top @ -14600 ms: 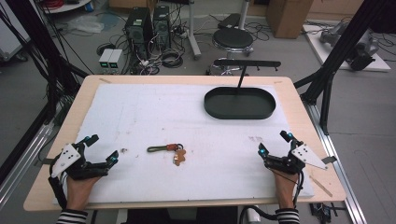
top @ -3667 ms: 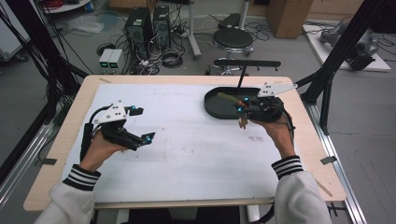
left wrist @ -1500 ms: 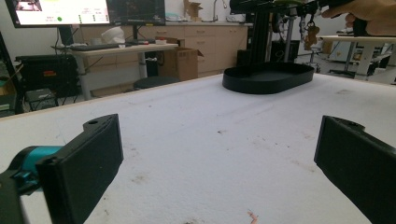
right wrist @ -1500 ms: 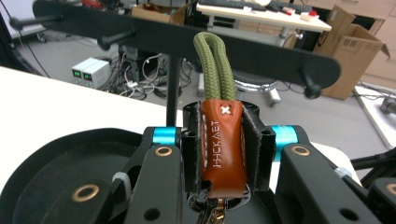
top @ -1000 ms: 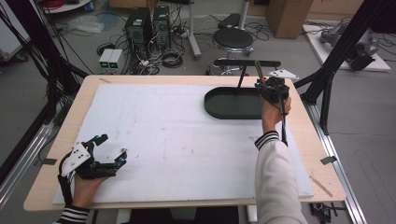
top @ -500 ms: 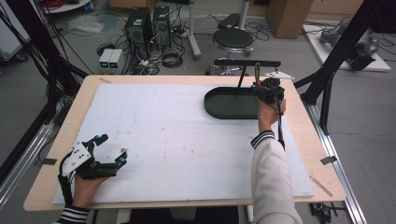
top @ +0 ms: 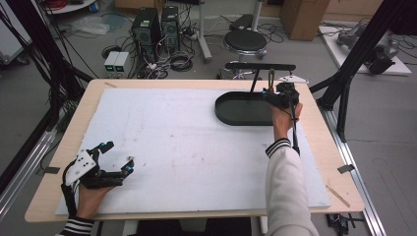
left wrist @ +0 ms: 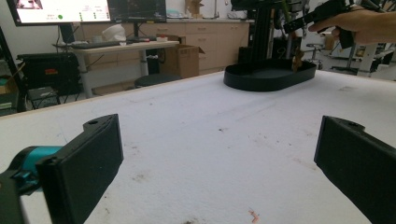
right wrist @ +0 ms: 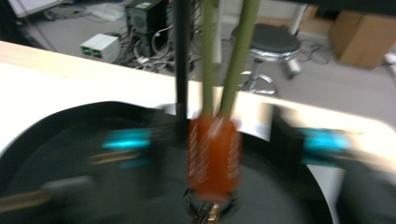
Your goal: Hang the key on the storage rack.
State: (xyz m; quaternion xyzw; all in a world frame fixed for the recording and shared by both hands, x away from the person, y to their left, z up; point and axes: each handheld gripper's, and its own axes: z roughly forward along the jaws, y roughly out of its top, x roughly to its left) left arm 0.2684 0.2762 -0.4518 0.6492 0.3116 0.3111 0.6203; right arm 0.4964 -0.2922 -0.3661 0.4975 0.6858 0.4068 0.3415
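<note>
A key bunch on an olive-green strap point(top: 271, 78) with an orange sleeve point(right wrist: 214, 156) hangs from the black stand's crossbar point(top: 260, 66), over the black oval tray point(top: 221, 110). The keys point(right wrist: 210, 212) dangle just above the tray floor. My right gripper point(top: 269, 96) is at the stand; its blurred jaws stand apart on either side of the orange sleeve, open. In the left gripper view the hanging bunch point(left wrist: 296, 58) shows below the right gripper point(left wrist: 322, 16). My left gripper point(top: 118, 155) rests open on the white mat near the front left corner, nothing between its jaws.
The stand's black post point(right wrist: 182, 70) rises right beside the strap. The white mat point(top: 187, 147) covers most of the wooden table, with small specks on it. A stool point(top: 245, 42), computers and cables lie on the floor beyond the far edge.
The right gripper carried the key strap from over the tray up to the stand's bar and its jaws have come apart. The left gripper drew back to the front left corner and stays there.
</note>
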